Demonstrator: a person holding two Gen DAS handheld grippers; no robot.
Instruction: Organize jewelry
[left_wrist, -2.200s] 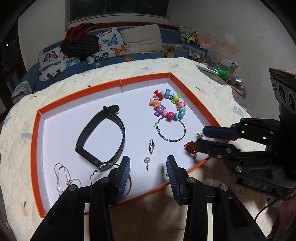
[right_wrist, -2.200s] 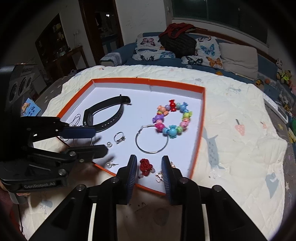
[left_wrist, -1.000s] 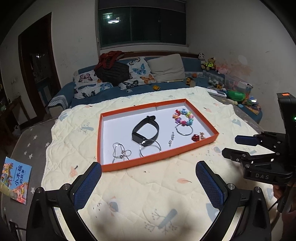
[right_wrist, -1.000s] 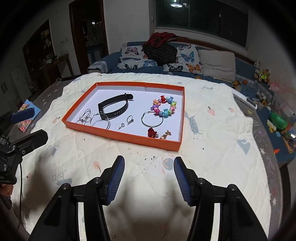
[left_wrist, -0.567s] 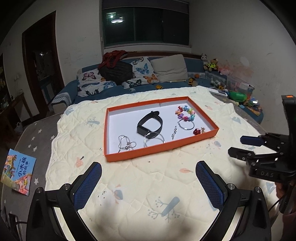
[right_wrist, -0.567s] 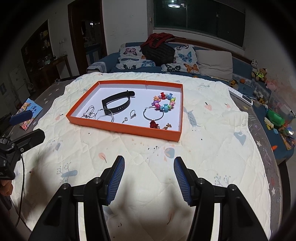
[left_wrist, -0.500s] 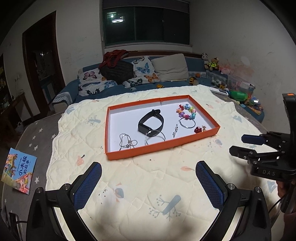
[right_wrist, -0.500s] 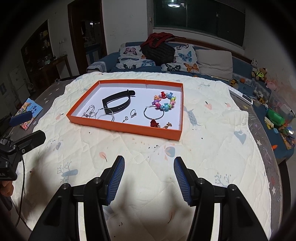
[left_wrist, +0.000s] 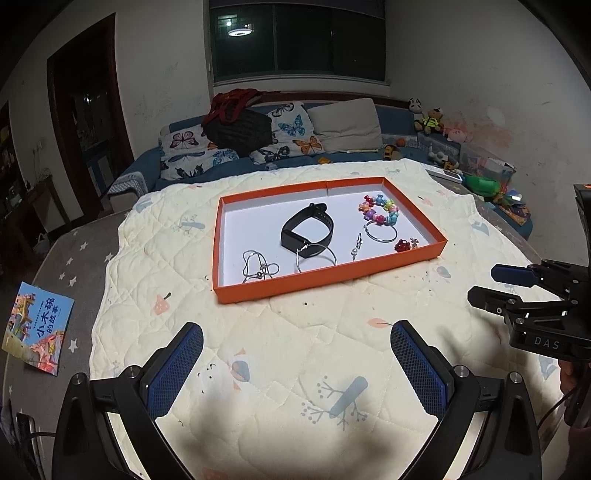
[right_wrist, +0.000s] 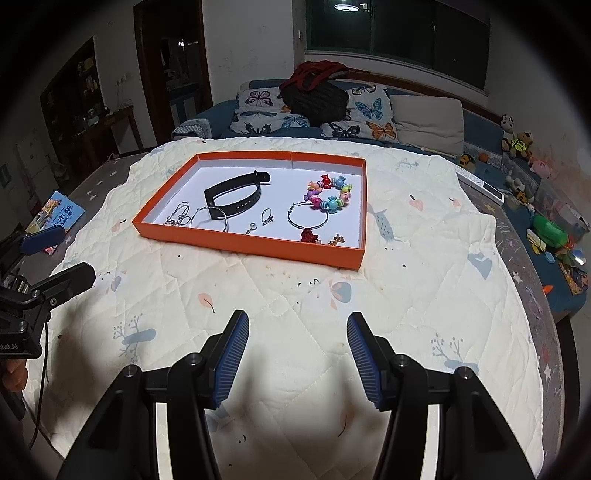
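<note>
An orange tray (left_wrist: 325, 282) (right_wrist: 258, 248) lies on the quilted table. In it are a black wristband (left_wrist: 308, 230) (right_wrist: 236, 194), a coloured bead bracelet (left_wrist: 378, 210) (right_wrist: 328, 195), two silver hoops (left_wrist: 316, 256) (right_wrist: 308, 218), a silver chain (left_wrist: 258, 267) (right_wrist: 179, 218), small earrings (left_wrist: 356, 245) and a red charm (left_wrist: 402, 244) (right_wrist: 308, 235). My left gripper (left_wrist: 295, 369) is open and empty, well back from the tray. My right gripper (right_wrist: 297, 350) is open and empty, also well back. Each gripper shows at the edge of the other's view.
A picture book (left_wrist: 35, 328) (right_wrist: 55, 214) lies on the grey cover at the left. A sofa with butterfly cushions (left_wrist: 280, 140) and a dark bag (right_wrist: 317, 98) stands behind the table. Toys (right_wrist: 546, 229) lie at the right.
Both grippers have drawn far back from the tray and opened wide. The red charm that lay between the right fingers lies in the tray. In the last half second little has moved.
</note>
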